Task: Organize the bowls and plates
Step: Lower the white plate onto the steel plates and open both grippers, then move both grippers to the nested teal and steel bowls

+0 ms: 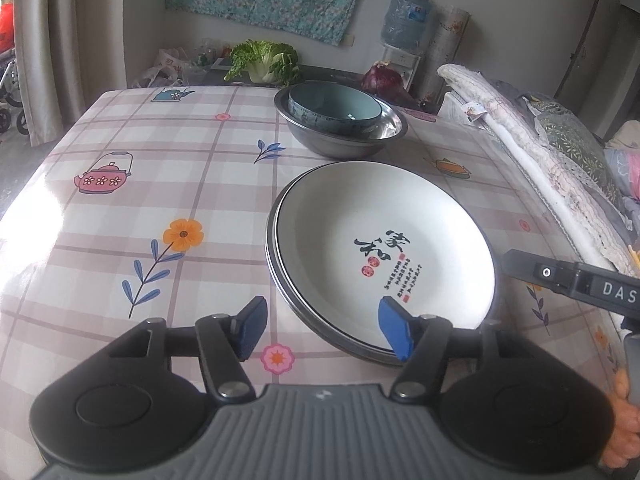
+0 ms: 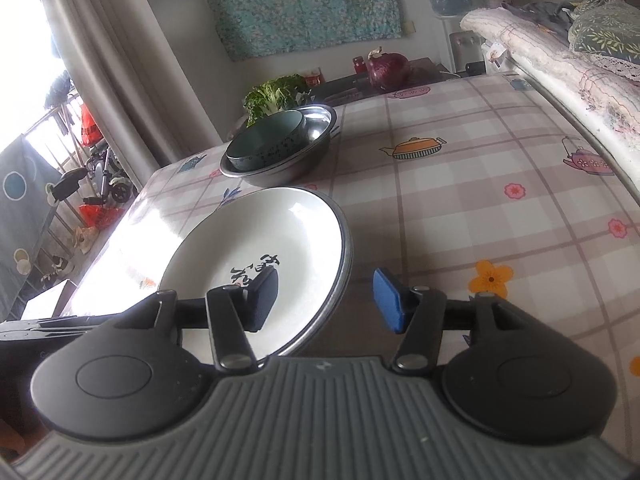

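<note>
A white plate with black calligraphy lies on top of a dark-rimmed plate stack on the checked tablecloth. Behind it a teal bowl sits inside a steel basin. My left gripper is open at the stack's near-left rim, one blue pad over the plate and the other over the cloth. My right gripper is open at the opposite rim of the plate, its left pad above the plate and its right pad off the edge. Neither gripper presses on the rim. The bowl and basin stand beyond.
A green cabbage and a purple cabbage sit past the table's far edge. Folded bedding runs along the right side. A water bottle stands at the back. Curtain and a window lie left.
</note>
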`<move>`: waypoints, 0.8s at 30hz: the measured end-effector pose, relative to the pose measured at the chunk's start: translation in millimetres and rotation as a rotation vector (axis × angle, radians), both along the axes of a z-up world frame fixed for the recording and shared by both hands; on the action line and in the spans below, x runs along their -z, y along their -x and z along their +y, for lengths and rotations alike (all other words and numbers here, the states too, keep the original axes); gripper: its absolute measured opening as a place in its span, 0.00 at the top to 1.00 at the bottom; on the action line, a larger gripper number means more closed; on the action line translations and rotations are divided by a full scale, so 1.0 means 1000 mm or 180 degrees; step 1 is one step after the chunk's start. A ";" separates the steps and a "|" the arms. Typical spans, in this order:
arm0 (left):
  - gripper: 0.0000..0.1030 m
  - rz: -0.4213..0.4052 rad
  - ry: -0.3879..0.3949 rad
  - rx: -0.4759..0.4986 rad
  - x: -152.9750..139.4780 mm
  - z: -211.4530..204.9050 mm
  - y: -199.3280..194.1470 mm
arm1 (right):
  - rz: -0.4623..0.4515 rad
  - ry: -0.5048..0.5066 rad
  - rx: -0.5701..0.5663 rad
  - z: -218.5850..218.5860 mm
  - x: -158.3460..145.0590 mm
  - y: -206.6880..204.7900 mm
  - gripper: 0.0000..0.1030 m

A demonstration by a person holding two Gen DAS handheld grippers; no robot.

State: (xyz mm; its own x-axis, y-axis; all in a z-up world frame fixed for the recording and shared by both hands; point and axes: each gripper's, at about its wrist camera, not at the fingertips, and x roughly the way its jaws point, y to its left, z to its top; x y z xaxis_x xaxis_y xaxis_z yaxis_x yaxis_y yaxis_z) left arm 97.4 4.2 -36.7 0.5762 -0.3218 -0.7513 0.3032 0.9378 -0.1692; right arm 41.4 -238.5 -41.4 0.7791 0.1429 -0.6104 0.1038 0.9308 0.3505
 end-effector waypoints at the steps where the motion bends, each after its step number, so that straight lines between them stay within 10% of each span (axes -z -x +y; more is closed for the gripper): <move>1: 0.36 -0.0014 -0.0012 0.0004 -0.001 -0.001 0.002 | -0.0003 -0.0008 0.0002 0.000 0.000 0.003 0.44; 8: 0.28 -0.0113 -0.0105 0.0051 -0.009 -0.010 0.015 | -0.0039 -0.0003 -0.0015 0.000 -0.005 0.017 0.26; 24: 0.22 -0.0143 -0.0176 0.0134 -0.014 -0.025 0.030 | -0.0052 -0.0073 -0.0051 -0.007 -0.006 0.039 0.23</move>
